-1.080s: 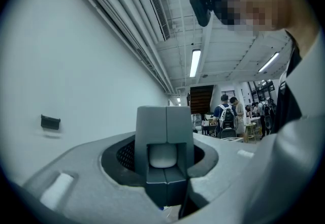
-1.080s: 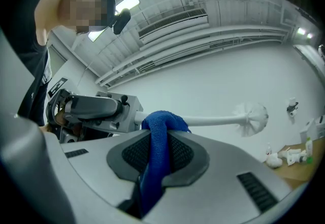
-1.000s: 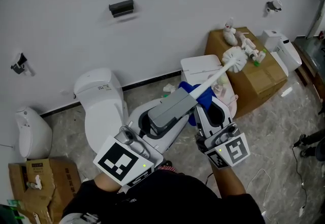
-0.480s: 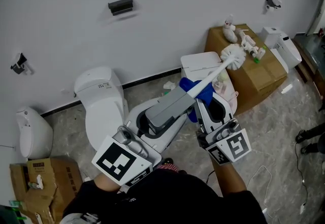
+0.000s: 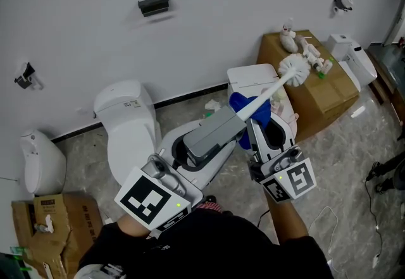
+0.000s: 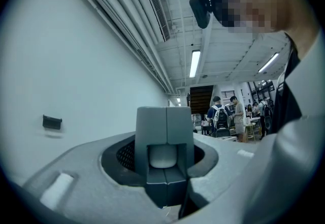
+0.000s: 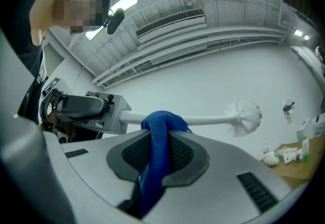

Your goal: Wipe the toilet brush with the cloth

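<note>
The toilet brush has a grey block handle [image 5: 214, 132], a white shaft and a white bristle head [image 5: 294, 71] that points up and to the right over the toilets. My left gripper [image 5: 183, 161] is shut on the grey handle [image 6: 165, 154], which fills the space between its jaws. A blue cloth [image 5: 248, 113] is folded over the shaft just beyond the handle. My right gripper [image 5: 258, 132] is shut on that cloth [image 7: 156, 152]. In the right gripper view the cloth drapes over the white shaft [image 7: 208, 119], with the bristle head [image 7: 247, 115] beyond.
A white toilet [image 5: 126, 126] stands at the left by the wall, and a second toilet's tank [image 5: 253, 78] lies under the brush. A cardboard box [image 5: 332, 97] with small bottles sits at the right. Another box [image 5: 54, 221] sits at the bottom left. Cables lie on the floor at the right.
</note>
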`<state>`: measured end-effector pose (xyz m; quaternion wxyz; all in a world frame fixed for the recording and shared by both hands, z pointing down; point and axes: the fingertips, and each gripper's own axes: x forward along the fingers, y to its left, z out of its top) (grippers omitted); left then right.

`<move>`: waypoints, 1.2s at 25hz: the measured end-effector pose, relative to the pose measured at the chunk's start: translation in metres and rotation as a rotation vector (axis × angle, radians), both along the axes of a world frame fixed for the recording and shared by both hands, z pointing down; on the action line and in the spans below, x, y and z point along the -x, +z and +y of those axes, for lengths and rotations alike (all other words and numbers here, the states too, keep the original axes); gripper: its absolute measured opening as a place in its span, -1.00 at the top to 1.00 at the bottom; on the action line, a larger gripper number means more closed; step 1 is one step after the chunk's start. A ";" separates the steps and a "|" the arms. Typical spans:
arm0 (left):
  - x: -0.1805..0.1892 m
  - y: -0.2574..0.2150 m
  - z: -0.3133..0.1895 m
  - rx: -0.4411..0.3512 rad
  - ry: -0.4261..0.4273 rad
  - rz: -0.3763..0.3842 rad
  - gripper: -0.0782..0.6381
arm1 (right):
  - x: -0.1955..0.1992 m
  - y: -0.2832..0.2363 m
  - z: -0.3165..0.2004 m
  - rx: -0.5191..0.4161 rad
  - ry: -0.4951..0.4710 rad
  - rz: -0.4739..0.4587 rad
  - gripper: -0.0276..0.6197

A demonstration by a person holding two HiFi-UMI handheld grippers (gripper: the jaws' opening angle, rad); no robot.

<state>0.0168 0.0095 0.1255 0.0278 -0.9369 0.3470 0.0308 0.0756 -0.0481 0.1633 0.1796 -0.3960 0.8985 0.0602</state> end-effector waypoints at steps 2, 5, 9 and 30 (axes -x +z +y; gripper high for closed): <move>0.000 0.001 0.001 0.000 -0.001 -0.001 0.31 | 0.000 0.001 0.000 0.001 0.002 0.002 0.72; 0.002 0.002 0.003 0.000 -0.001 -0.002 0.31 | -0.001 0.002 0.000 0.002 0.008 0.004 0.72; 0.003 0.001 0.005 0.003 0.000 0.003 0.31 | -0.004 0.002 -0.002 0.004 0.015 0.003 0.72; -0.001 -0.006 0.002 -0.004 0.000 -0.002 0.31 | -0.030 -0.007 -0.029 0.008 0.058 -0.011 0.72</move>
